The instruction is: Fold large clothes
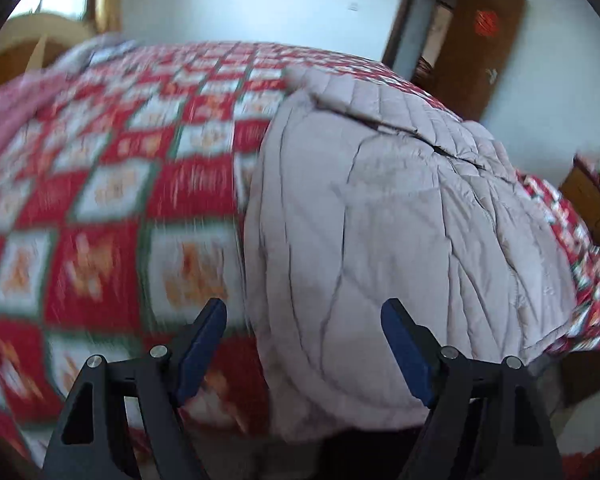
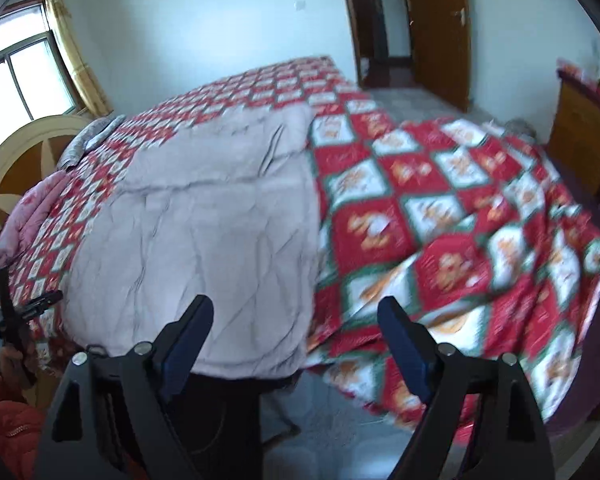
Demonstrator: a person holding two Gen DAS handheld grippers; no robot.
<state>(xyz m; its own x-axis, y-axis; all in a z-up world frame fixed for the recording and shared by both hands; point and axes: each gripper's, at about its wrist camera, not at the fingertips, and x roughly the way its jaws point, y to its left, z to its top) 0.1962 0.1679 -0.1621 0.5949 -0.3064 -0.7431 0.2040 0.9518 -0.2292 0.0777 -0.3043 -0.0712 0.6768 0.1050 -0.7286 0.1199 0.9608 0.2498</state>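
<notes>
A large pale mauve quilted garment (image 1: 380, 248) lies folded on a bed covered by a red, white and green patterned bedspread (image 1: 112, 200). My left gripper (image 1: 304, 344) is open and empty, just above the garment's near edge. In the right wrist view the same garment (image 2: 204, 224) lies left of centre on the bedspread (image 2: 440, 216). My right gripper (image 2: 296, 344) is open and empty, above the garment's near right corner at the bed's edge. The left gripper (image 2: 32, 308) shows small at the far left of that view.
A pink folded item (image 2: 32, 208) and a grey one (image 2: 88, 136) lie near the headboard (image 2: 28, 148). A brown door (image 2: 440, 28) stands open at the back. A wooden cabinet (image 2: 584, 128) is at right. An orange-red garment (image 2: 8, 420) lies low at left.
</notes>
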